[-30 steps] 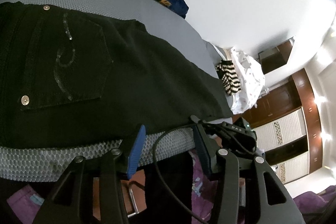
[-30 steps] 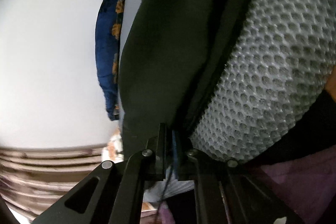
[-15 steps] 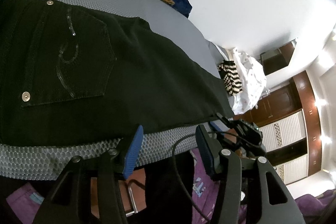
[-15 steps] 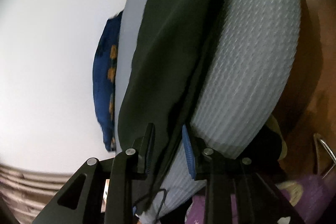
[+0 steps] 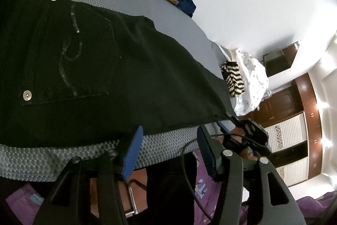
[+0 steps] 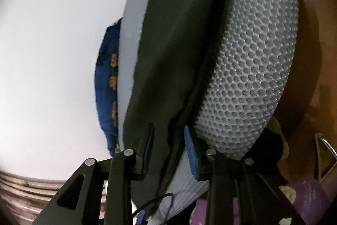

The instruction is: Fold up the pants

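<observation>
My right gripper (image 6: 168, 140) has just opened, letting go of the pants (image 5: 118, 69) hem, which hangs loose between its jaws, while my left gripper (image 5: 168, 140), half open and empty, waits just short of the near edge.

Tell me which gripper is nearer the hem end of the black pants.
Right. The right gripper straddles the hem of the black pants, jaws just opened. The left gripper sits up by the back pocket.

Right gripper (image 6: 168, 140) jaws newly parted
</observation>
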### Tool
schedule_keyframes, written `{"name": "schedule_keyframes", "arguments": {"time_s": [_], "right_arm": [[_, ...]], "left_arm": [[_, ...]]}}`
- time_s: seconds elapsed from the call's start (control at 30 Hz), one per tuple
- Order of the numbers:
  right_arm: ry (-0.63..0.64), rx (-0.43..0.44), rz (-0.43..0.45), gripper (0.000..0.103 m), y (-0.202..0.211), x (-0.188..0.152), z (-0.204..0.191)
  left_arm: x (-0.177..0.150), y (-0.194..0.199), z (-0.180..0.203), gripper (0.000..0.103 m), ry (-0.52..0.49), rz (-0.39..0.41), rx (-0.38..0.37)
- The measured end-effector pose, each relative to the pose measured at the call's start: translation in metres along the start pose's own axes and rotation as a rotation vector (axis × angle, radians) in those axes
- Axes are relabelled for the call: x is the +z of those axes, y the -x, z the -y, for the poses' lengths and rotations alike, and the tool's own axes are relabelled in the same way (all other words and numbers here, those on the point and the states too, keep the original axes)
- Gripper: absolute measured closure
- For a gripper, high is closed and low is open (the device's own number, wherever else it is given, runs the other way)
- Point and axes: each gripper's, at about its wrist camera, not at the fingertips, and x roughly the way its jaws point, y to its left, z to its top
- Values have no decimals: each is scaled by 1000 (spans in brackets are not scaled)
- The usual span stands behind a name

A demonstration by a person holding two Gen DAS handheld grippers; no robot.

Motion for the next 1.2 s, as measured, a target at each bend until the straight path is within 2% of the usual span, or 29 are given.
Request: {"name": "schedule_keyframes", "arguments": {"time_s": [0.2,0.43,0.47,0.5,0.53,0.6,0.87,1.0,1.1,1.13,1.17,1.2], "right_arm": [[-30,-4,-45,69,-21,-2,1],[-19,20,-23,70,-35,1,0],[10,9,-23,78,-37,0,-3],[40,-8,-26,93,-37,-1,-5],[67,-43,-31,97,-40,-2,-6],[47,-60,-40,98,-41,-2,0],[100,-125,-58,99,-28,-5,-6],[56,-114,-74,101,-32,-3,3],[-16,-98,-136,97,-27,2,8],[-20,-119,-182,88,-23,1,6],[-8,-159,-237,71,-17,-4,0],[32,-164,-281,70,-8,-11,-12]], "left_arm": [[-3,-4,-1,47,8,-17,4],[-2,-7,-3,47,21,-26,9],[-2,-8,-3,47,22,-28,10],[-2,-8,-3,47,22,-29,11],[-3,-8,-3,47,20,-27,12],[-3,-6,-1,47,12,-21,16],[-4,-5,-3,47,21,-15,21],[-5,-3,-4,47,12,-15,31],[-3,0,-7,47,23,-9,41],[-2,2,-8,47,30,-3,42],[-1,5,-9,47,34,8,41],[1,9,-9,47,35,25,40]]}}
